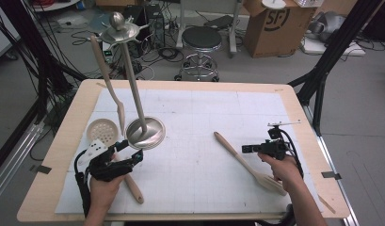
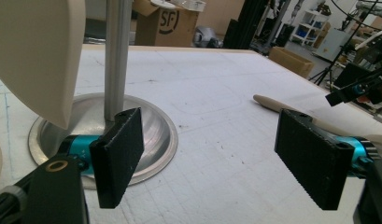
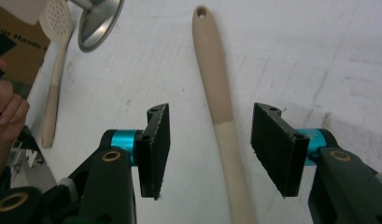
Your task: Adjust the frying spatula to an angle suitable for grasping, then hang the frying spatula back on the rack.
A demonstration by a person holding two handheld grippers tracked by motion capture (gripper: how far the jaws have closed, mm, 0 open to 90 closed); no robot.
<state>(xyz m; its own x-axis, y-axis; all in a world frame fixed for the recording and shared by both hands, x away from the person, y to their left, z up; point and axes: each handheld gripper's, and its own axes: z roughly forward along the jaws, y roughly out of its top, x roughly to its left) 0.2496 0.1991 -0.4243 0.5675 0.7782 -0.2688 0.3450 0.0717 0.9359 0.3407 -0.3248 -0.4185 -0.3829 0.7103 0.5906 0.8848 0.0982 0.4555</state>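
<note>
On the right half of the bench [image 1: 195,101], the wooden spatula [image 1: 244,164] lay flat on the white mat, its long axis running on a diagonal from the handle tip at the far left to the slotted blade at the near right, close under the person's right hand. The right gripper [image 1: 245,149] hovered just beside that handle, a little to its right in the high view, and pointed left across it. In the right gripper view the handle [image 3: 220,116] ran straight up between the two black pads [image 3: 157,149], with bare mat showing on both sides of it, so the jaws stood spread and straddled the wood without pressing on it; nothing was held. The handle's axis lay square to the line between the pads, which is the relation the coming grasp would likely turn on: closing there should catch it across its narrow width, near where the pale wood meets the darker part. The left gripper [image 1: 129,150] was well apart at the near left, jaws spread and empty, facing the steel stand's [image 1: 144,133] round base, with a second wooden utensil [image 1: 132,186] lying beneath that hand. The right hand was plainly the nearer one to the spatula.
</note>
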